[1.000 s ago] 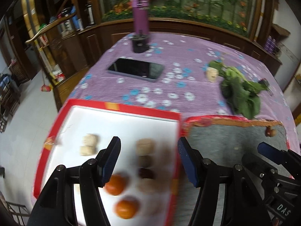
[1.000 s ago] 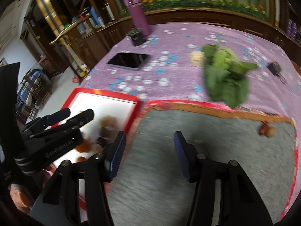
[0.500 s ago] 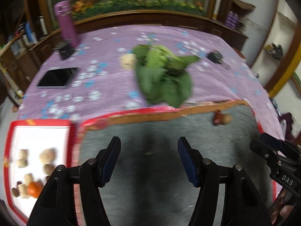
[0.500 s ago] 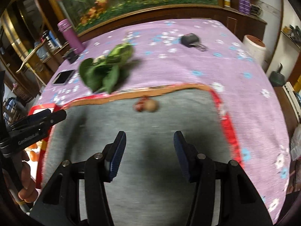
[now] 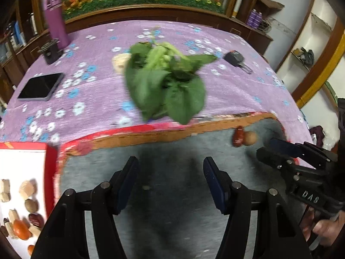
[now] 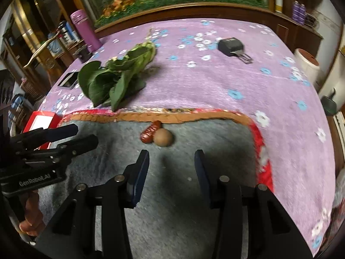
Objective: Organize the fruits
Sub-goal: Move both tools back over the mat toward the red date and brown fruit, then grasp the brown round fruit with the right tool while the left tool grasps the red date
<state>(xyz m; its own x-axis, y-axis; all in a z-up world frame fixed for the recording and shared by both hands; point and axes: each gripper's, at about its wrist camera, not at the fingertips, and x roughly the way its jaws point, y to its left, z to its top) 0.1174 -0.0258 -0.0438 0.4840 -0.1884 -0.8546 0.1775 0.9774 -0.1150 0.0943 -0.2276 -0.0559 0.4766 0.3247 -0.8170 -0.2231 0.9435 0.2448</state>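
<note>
A red date (image 6: 151,132) and a round brown fruit (image 6: 163,137) lie side by side on the grey mat (image 6: 194,205), close to its far orange edge; in the left wrist view they are the date (image 5: 237,137) and the brown fruit (image 5: 250,138). My right gripper (image 6: 171,157) hovers just short of them, its jaws closing with nothing between them. My left gripper (image 5: 169,165) stands open over the bare mat (image 5: 172,194). At the left, a red-rimmed white tray (image 5: 21,166) holds several fruits and pale pieces.
A bunch of green leaves (image 5: 166,82) and a pale lump (image 5: 120,61) lie on the purple flowered tablecloth (image 6: 215,86) beyond the mat. A phone (image 5: 41,86), purple flask (image 5: 55,18), black holder (image 5: 50,51) and car key (image 6: 232,46) lie farther back.
Both views swung right from the white tray to the grey mat. The right gripper came closer to the date and brown fruit, and its jaws have narrowed.
</note>
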